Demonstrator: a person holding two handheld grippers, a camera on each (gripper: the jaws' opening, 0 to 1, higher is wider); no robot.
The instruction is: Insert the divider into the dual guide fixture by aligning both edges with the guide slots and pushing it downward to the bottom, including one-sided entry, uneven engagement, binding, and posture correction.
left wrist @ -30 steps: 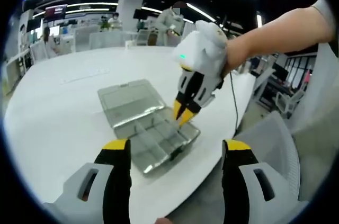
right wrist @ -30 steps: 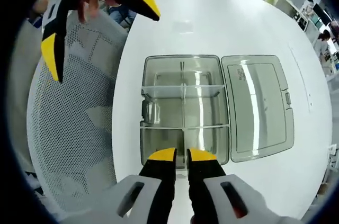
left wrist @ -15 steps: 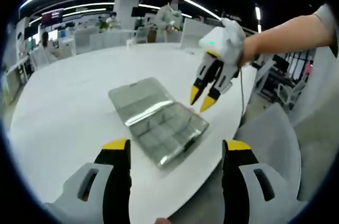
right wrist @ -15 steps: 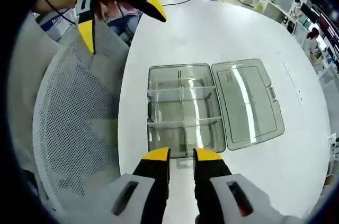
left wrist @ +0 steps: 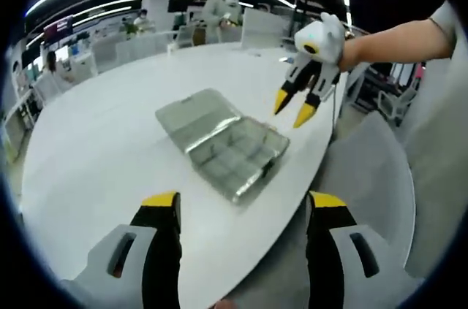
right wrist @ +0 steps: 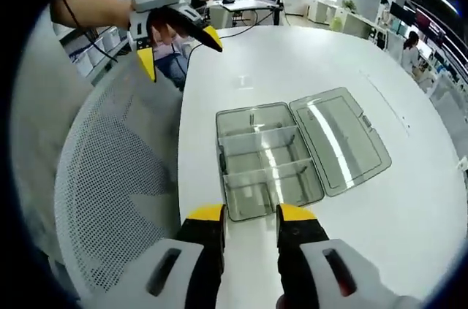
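A clear plastic compartment box lies on the round white table, with its lid folded flat open. Clear dividers stand across the inside of the box. My left gripper is wide open, low and well back from the box, with nothing between its jaws. It also hangs open over the table edge in the right gripper view. My right gripper is open and holds nothing, hovering above and off the box. In the left gripper view the right gripper is held up beyond the box.
A grey mesh chair stands against the table edge beside the box. A person's arm reaches in from the right. Desks, chairs and people fill the room behind.
My right gripper has lifted up and away from the box, and its jaws have gone from nearly shut to open. Both cameras have drawn back, so the box looks smaller.
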